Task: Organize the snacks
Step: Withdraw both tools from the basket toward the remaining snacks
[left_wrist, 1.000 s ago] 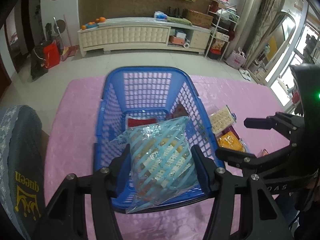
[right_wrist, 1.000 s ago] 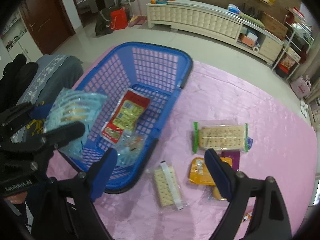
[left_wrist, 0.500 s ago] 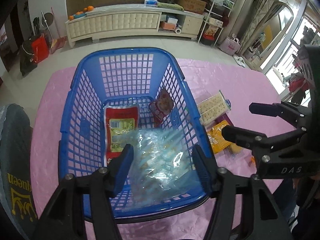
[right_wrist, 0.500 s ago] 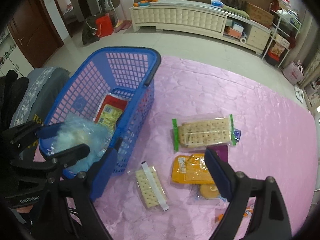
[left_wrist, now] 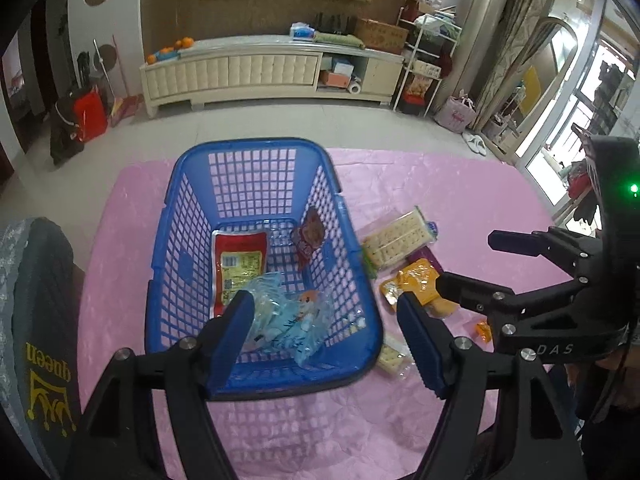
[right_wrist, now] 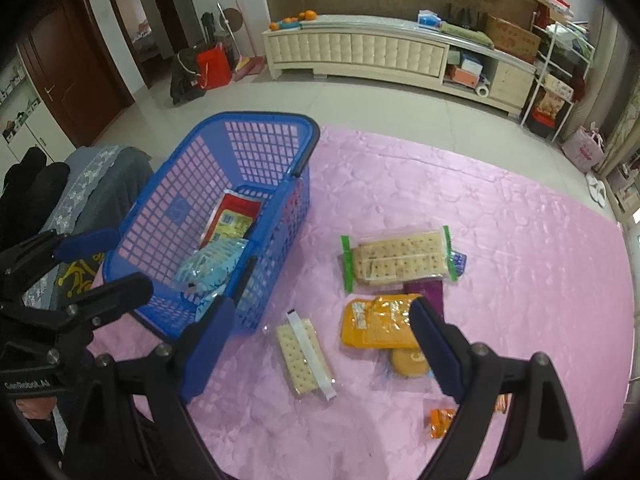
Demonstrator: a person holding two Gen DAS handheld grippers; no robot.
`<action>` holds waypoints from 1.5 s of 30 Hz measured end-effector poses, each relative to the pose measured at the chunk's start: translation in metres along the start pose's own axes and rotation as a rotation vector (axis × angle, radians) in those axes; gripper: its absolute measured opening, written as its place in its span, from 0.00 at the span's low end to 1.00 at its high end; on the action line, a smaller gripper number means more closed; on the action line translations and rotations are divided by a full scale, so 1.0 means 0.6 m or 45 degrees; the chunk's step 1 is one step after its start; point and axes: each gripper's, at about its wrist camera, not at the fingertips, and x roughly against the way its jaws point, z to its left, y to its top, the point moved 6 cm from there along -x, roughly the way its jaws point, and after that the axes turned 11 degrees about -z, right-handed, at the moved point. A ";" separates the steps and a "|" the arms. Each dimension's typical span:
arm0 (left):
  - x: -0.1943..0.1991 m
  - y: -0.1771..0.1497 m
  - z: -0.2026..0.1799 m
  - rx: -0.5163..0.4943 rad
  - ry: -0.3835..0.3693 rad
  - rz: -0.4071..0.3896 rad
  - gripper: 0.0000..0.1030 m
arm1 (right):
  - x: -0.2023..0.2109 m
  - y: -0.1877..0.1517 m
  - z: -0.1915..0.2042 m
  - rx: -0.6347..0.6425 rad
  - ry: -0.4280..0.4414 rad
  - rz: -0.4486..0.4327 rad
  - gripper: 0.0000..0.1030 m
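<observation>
Change: your left gripper (left_wrist: 324, 336), which pinched the blue bag (left_wrist: 286, 320) above the basket (left_wrist: 362, 300) a second ago, has let it go; its jaws are opening and the bag lies loose on the basket floor, its top seen between the pads but pressed by neither; the gripper now hangs over the near rim.

Meaning: one more snack is stowed; judged from what lies out, several remain and the task is partway done.

Your right gripper (right_wrist: 320, 344): jaws wide apart, nothing in them; it has shifted from over the basket's near corner toward the loose packs on the pink cloth (right_wrist: 520, 240); a likely next pick is the small cracker pack (right_wrist: 304, 354), which lies between its fingers in its own view.

Basket, at the cloth's left edge, near to far:
- blue bag, near end, crumpled, leaning toward the right wall;
- red pack (left_wrist: 239, 264), flat on the floor, middle to far end;
- dark red sachet (left_wrist: 310, 236), propped against the right wall, far end.

Cloth, right of the basket, near to far:
- orange sweet (right_wrist: 440, 422), by the near edge;
- small cracker pack, just beside the basket's near right corner;
- round cake (right_wrist: 410, 362), in clear wrap;
- orange pack (right_wrist: 378, 322), touching the cake;
- purple pack (right_wrist: 430, 292), mostly under others;
- large cracker pack (right_wrist: 398, 260), farthest, resting partly on the purple one.
</observation>
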 end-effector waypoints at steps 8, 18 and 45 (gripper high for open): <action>0.013 -0.012 -0.068 -0.050 -0.028 -0.016 0.73 | 0.059 -0.021 -0.034 -0.030 -0.019 -0.039 0.89; -0.024 -0.039 -0.176 -0.178 -0.086 0.015 0.75 | 0.091 -0.069 -0.124 -0.113 -0.074 -0.019 0.89; -0.197 -0.155 -0.345 -0.380 -0.246 0.273 0.76 | 0.055 -0.246 -0.302 -0.301 -0.193 0.138 0.89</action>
